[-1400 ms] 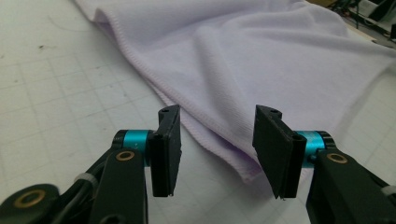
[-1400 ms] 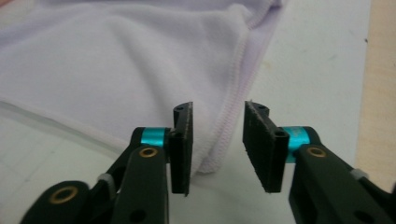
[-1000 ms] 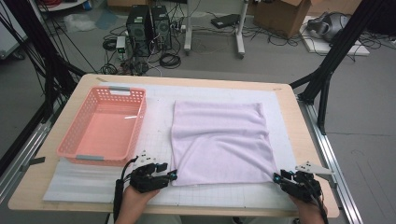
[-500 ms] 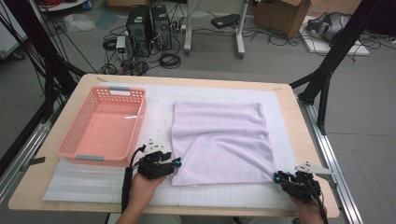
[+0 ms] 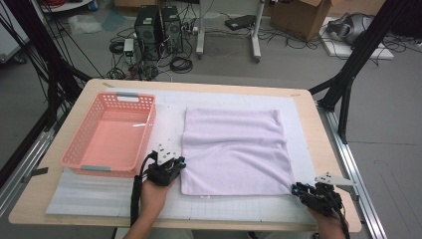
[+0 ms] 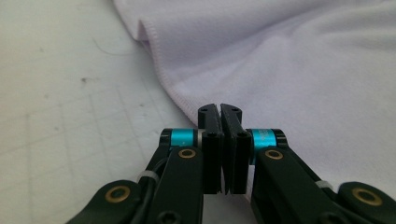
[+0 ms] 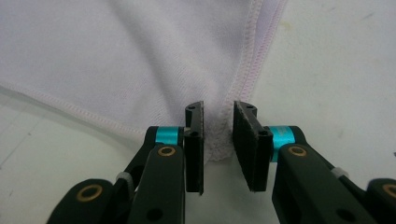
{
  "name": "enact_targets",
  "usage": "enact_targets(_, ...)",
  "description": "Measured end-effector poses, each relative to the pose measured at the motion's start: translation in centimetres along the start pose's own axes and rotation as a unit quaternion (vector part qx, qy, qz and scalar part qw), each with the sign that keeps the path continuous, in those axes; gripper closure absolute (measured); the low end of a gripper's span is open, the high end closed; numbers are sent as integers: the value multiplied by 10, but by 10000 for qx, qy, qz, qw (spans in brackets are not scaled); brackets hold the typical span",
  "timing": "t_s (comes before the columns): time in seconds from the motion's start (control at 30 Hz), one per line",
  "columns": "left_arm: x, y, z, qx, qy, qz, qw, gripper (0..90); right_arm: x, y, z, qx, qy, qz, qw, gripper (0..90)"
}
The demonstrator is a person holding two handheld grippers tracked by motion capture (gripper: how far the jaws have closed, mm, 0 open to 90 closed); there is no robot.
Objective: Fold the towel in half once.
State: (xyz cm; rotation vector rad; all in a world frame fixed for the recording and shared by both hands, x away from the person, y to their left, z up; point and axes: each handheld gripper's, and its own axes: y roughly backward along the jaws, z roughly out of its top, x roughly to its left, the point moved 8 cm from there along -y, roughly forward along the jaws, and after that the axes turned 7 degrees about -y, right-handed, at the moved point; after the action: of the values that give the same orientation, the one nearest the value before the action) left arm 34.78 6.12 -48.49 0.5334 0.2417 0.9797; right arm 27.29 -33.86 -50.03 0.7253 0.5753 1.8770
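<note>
Towel (image 5: 234, 152): pale lilac, spread flat on the white mat (image 5: 99, 191) in the middle of the surface (image 5: 318, 149), just right of the basket (image 5: 112, 134).
Left tool (image 5: 174, 163): at the towel's near left edge, next to the basket's near right corner. Its jaws have just been closing and now meet, pads pressed together; in the left gripper view (image 6: 221, 112) the hem runs right at the tips, but I cannot tell whether any cloth is caught.
Right tool (image 5: 298, 189): at the towel's near right corner. In the right gripper view (image 7: 218, 116) the jaws stand a little apart with the bunched corner between them, cloth touching both pads.
Basket: pink plastic, on the left of the surface.
</note>
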Motion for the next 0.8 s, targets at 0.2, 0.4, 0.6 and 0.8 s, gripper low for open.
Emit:
enact_targets(0.2,2,-6,-4,87,53,55,9999,806,0,0,0,-6,-1,2,10000,728)
enact_targets(0.4,-10,17,-10,-32,404,-395,9984,562,4,4,1,-78,-81,164,9998,626)
enact_targets(0.6,-29,28,-25,219,405,-794,9958,487,5,2,-3,17,-14,62,10000,565)
enact_targets(0.8,-38,30,-35,365,205,-633,9971,584,9,4,-5,159,-27,187,9997,832)
